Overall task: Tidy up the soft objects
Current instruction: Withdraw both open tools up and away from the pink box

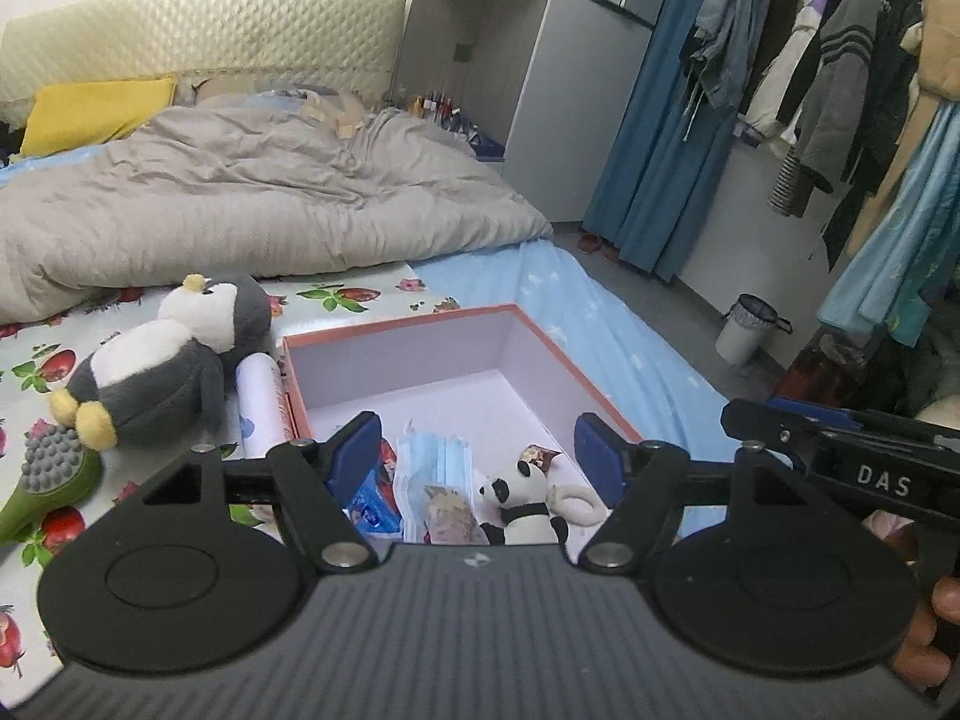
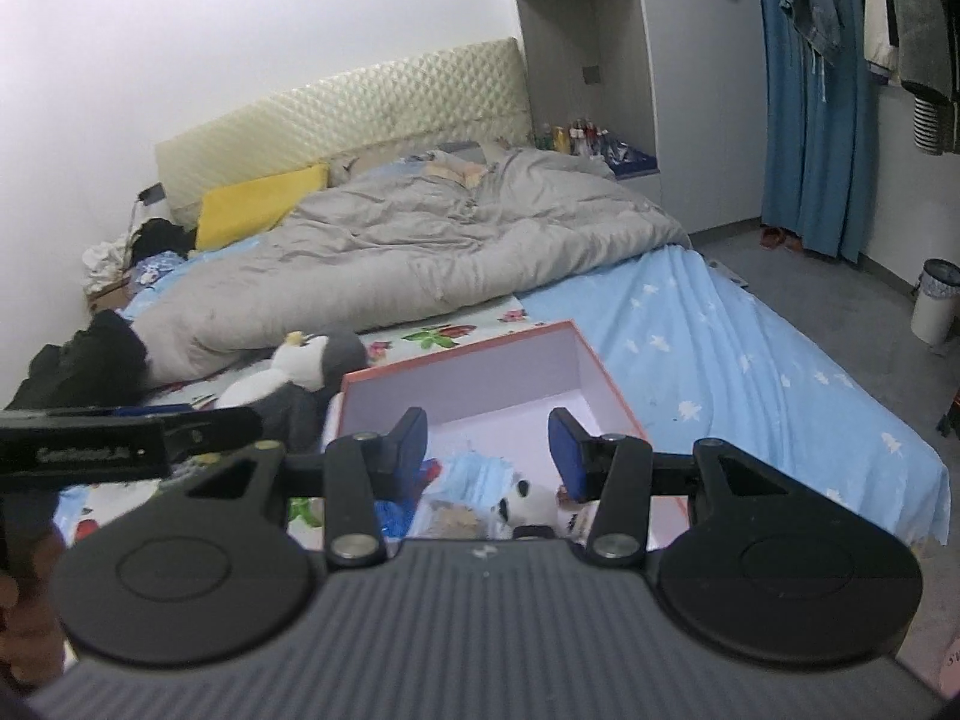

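Observation:
An open orange-rimmed box (image 1: pixel 414 324) with a white inside stands on the bed. It holds a small panda plush (image 1: pixel 522 495), blue face masks (image 1: pixel 435 456) and a blue packet (image 1: pixel 372 501). A grey and white penguin plush (image 1: pixel 174 360) lies on the fruit-print mat left of the box. My left gripper (image 1: pixel 477 450) is open and empty above the box's near end. My right gripper (image 2: pixel 487 447) is open and empty over the same box (image 2: pixel 462 354), above the panda (image 2: pixel 528 504). The penguin (image 2: pixel 306 372) shows left of it.
A white tube (image 1: pixel 261 402) lies against the box's left wall. A green massage brush (image 1: pixel 51 474) lies at the left. A grey duvet (image 1: pixel 240 198) covers the bed behind. Clothes (image 1: pixel 840 90) hang at the right above a white bin (image 1: pixel 747 330).

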Motion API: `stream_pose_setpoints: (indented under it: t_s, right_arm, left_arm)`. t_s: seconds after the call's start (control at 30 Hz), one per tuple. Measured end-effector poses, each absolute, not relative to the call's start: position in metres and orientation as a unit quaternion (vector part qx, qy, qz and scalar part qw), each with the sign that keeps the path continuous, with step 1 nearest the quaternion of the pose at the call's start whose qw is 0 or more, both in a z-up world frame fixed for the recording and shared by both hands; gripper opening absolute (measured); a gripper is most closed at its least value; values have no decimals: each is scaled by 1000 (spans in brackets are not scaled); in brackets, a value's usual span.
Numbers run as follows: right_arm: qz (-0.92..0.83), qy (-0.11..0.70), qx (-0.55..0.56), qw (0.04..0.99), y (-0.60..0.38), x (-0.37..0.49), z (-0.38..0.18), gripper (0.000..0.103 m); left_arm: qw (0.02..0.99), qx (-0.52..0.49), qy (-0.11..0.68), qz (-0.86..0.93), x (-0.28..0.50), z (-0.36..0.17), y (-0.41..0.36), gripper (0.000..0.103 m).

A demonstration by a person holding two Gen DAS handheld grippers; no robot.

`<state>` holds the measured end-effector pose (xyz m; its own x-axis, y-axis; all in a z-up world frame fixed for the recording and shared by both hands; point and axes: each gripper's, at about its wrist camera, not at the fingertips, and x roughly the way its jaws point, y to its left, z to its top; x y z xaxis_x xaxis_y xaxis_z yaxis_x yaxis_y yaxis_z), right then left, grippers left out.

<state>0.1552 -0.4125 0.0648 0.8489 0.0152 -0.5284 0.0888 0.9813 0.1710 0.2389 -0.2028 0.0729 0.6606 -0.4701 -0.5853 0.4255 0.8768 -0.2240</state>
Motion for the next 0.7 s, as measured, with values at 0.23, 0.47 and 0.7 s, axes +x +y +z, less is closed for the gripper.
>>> stream_pose_setpoints:
  t_s: [0.23,0.47,0.7]
  right_arm:
    - [-19,275,97,956,-391,127,59,48]
    - [-27,283,105,953,-378,104,43,48]
    - [-41,289,106,950,-366,89,31,48]
  left_arm:
    - [912,-35,325,-249,206,76,-183,76]
    - [904,-38,340,-256,184,61,-168,77]
    - [899,-37,354,-256,172,45,-157,77]
